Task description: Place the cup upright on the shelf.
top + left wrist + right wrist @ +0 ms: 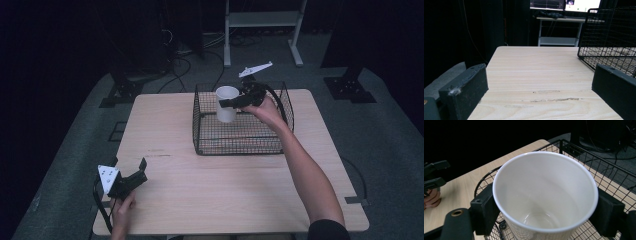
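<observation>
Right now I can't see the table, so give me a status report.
Right gripper shut on white cup, upright over the wire basket. Left gripper open, idle on the table. Nothing in the way.

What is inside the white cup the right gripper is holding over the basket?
Nothing: the right gripper view looks into the white cup and shows bare walls and an empty bottom. The cup covers the part of the wire basket floor directly beneath it.
</observation>
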Motion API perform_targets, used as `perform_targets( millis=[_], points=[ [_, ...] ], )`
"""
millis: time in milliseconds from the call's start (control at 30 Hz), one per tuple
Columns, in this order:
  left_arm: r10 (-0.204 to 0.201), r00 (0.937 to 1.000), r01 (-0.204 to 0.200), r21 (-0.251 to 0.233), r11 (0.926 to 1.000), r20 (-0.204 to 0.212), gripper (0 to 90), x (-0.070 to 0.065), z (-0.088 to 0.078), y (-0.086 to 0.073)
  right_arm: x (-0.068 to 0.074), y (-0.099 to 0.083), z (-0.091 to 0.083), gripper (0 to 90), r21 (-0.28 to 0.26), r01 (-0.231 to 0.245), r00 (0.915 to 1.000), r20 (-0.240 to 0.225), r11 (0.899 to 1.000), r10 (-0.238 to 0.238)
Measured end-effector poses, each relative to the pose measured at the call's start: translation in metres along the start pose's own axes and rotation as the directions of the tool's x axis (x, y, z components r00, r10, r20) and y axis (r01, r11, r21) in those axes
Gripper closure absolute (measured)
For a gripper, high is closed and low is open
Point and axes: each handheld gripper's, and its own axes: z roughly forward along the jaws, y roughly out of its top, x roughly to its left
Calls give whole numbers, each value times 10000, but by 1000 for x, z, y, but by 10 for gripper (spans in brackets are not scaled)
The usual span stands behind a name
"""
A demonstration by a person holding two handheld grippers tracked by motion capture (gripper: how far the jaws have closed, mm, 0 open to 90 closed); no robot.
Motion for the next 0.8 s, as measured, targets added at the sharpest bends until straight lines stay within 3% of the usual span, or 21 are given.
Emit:
perform_targets(
  millis=[800],
  points=[
    [-7,10000,7,-3,10000,-2,0,0,0,0,-23,-21,26,198,546,-547,9985,99,9970,543]
  ],
)
